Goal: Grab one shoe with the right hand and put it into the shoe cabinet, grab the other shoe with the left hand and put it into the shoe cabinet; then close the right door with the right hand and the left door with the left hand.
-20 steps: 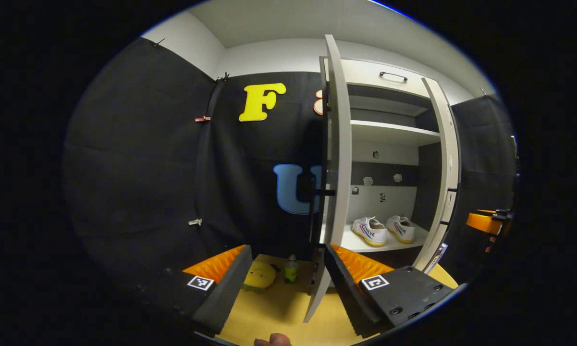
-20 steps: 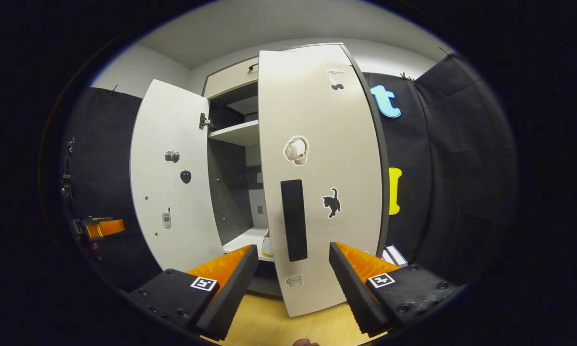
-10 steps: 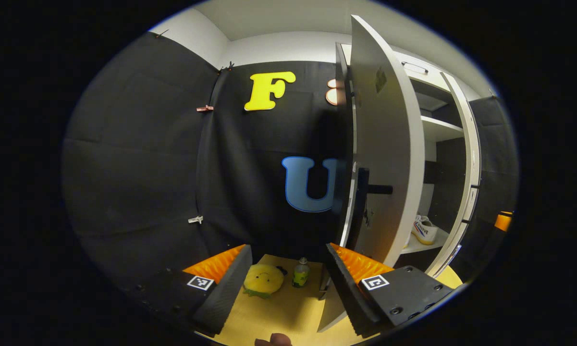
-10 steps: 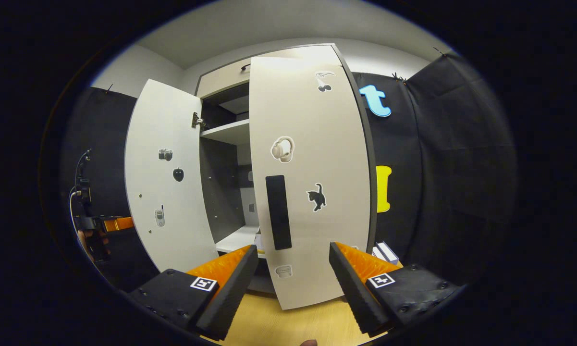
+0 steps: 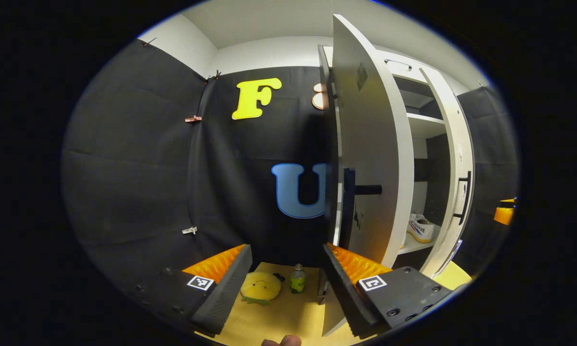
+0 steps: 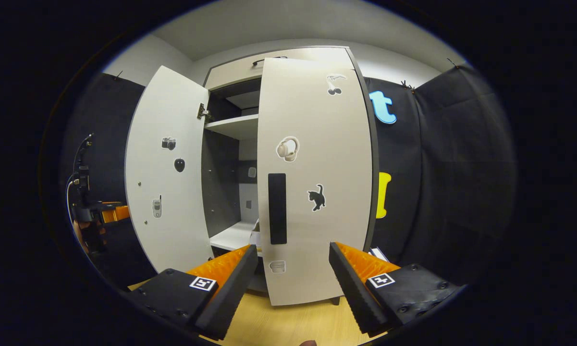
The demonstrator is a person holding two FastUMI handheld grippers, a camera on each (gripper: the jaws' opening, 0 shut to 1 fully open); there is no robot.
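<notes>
Now our right door [image 6: 317,182] has swung nearer the shoe cabinet [image 6: 230,125] than a second ago; our left door [image 5: 372,144] waits ajar, both grippers' fingers wide, empty.

Black cloth [image 5: 139,158] hangs on the booth's walls, pinned with small clips [image 5: 190,118]. Above it runs a white wall [image 5: 269,50] and a pale ceiling [image 6: 278,24]. The floor [image 5: 283,317] is light wood. On it, at the foot of the cloth, lie a yellow plush toy [image 5: 261,287] and 1 small green bottle [image 5: 296,279], near each other.
</notes>
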